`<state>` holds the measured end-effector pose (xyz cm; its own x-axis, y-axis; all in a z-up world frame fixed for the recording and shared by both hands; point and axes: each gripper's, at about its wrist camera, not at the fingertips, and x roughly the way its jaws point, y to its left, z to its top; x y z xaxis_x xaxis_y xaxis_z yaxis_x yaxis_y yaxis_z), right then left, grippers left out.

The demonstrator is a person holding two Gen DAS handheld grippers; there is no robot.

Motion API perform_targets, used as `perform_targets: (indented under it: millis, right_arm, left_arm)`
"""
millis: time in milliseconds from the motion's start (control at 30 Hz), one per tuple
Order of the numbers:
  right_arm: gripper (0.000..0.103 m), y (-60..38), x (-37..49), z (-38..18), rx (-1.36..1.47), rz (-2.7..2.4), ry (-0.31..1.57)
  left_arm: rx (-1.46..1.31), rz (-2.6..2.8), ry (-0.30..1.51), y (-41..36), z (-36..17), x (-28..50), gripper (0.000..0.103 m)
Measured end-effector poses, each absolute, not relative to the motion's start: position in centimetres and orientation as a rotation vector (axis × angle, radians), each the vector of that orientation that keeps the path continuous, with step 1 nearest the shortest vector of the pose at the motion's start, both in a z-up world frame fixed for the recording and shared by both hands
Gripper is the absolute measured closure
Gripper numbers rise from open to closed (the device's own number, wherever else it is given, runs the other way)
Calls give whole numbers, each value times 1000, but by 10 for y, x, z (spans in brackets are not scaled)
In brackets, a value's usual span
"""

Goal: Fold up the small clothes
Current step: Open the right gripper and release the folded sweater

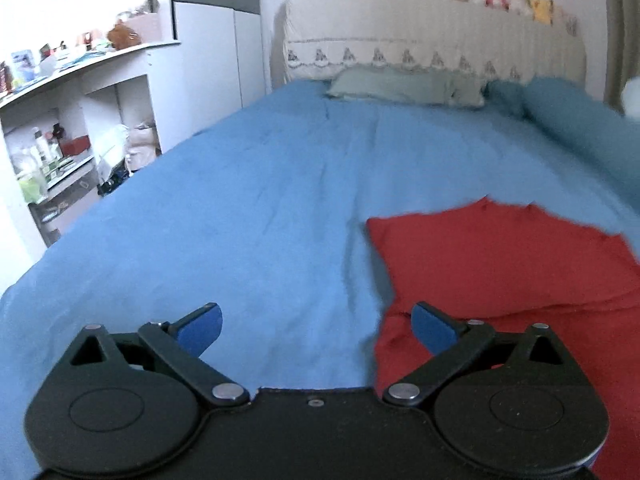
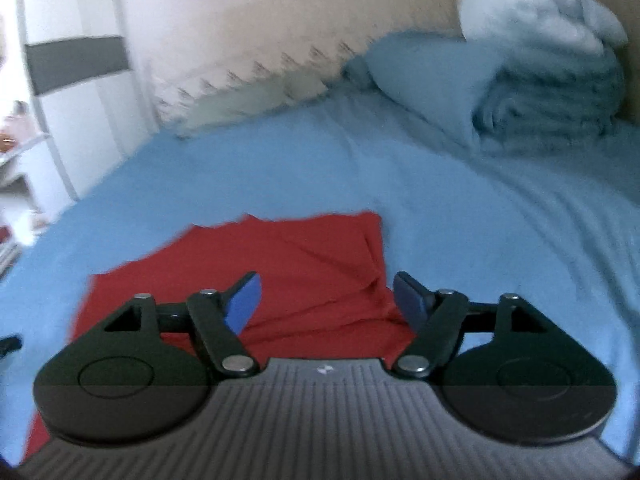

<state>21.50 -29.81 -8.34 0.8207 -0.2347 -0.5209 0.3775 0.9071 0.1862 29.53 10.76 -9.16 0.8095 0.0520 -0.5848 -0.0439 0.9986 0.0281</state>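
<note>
A bedroom: a bed (image 1: 260, 200) under a blue sheet fills both views, with a pale embroidered cover over its headboard (image 1: 400, 40) and a grey-green pillow (image 1: 400, 88) at the far end. White shelves (image 1: 72, 140) cluttered with bottles and boxes stand beyond the left claw's left side, and a stack of folded blue blankets (image 2: 552, 100) sits far ahead and to the right of the right claw. The red garment (image 1: 500, 264) lies flat on the sheet, partly folded, with a crease across it. The left claw (image 1: 316, 328) hangs above the bed with its blue-padded fingers (image 1: 200, 328) spread wide and nothing between them; the garment lies ahead and to its right, passing under its right finger. The right claw (image 2: 326, 304) is likewise spread wide and empty above the garment (image 2: 304, 264), which stretches ahead and to its left.
</note>
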Motion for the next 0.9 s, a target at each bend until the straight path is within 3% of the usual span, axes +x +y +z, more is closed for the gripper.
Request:
perform_targets:
  millis: [33,267,533,800,900]
  right_arm:
    - [0,-293,198,-71,274,-307,500]
    - [0,-266,90,-16,216,-192,478]
    - [0,-262,12,-80,246,-243,658]
    - [1,-261,-13,-140,304,-342,741]
    - [4,-263,-18,-153,329,-369,765]
  left_arm:
    - [-8,41,633,110,-82,283,0]
    - [-189,-94,720,131,-54,178,0]
    - [-280,-128,901,132,-122,110,3]
    - [-216,-150,957,113,-165,100,32]
    - [-187,-146,964,111,-170,98,37]
